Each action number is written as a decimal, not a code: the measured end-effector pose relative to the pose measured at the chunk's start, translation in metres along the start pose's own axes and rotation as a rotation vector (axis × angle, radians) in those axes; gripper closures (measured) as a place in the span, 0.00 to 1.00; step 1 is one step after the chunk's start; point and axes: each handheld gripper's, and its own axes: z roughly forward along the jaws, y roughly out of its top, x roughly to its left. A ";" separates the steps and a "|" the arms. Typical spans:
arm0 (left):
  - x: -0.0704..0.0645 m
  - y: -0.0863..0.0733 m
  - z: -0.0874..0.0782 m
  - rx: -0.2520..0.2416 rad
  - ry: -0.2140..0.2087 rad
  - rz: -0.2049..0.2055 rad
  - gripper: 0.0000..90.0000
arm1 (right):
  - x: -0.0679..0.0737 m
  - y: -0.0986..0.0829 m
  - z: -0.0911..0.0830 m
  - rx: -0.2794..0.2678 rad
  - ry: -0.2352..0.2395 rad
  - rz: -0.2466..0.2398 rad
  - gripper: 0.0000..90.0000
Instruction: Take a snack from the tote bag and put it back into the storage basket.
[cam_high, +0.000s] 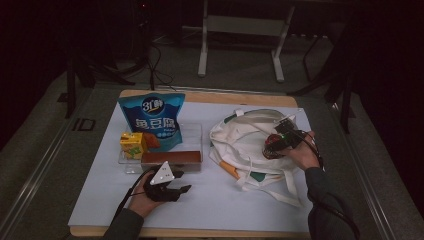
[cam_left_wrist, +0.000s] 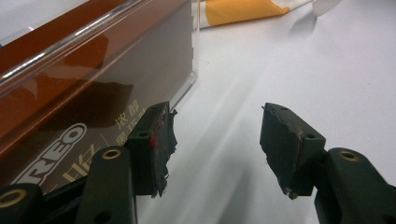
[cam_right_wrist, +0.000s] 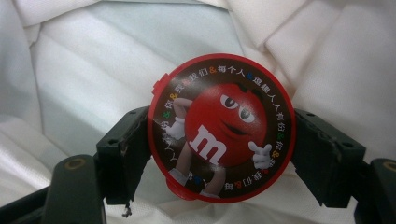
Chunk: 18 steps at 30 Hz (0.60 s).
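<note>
Gripping candy tub (cam_right_wrist: 222, 128), right tool (cam_right_wrist: 222, 154).

High view dim, bg near black, table (cam_high: 200, 210) lit from above. Gripper views brighter; glare streak on clear box (cam_left_wrist: 70, 42), soft shadows, near edges blurry.

Between my right tool's (cam_right_wrist: 222, 154) matt black plastic jaws sits a glossy red plastic candy tub (cam_right_wrist: 222, 128) with a smooth printed lid. Beyond it lies soft, creased white cloth, the tote bag (cam_right_wrist: 93, 56). Beside my left tool (cam_left_wrist: 215, 140), whose worn pads (cam_left_wrist: 287, 140) look rough and frayed, a brown biscuit box (cam_left_wrist: 60, 102) shines behind clear plastic. The table (cam_left_wrist: 289, 60) under it is smooth, matt white.
</note>
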 end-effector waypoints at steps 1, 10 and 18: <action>0.000 0.000 0.000 0.000 0.000 0.000 0.49 | 0.001 0.000 0.000 0.000 -0.004 0.011 0.28; 0.000 0.000 0.000 0.000 -0.002 -0.001 0.49 | 0.007 0.005 0.003 0.000 -0.030 0.096 0.28; 0.000 0.000 0.000 0.000 -0.002 0.000 0.49 | 0.006 0.003 0.004 0.012 -0.022 -0.027 0.27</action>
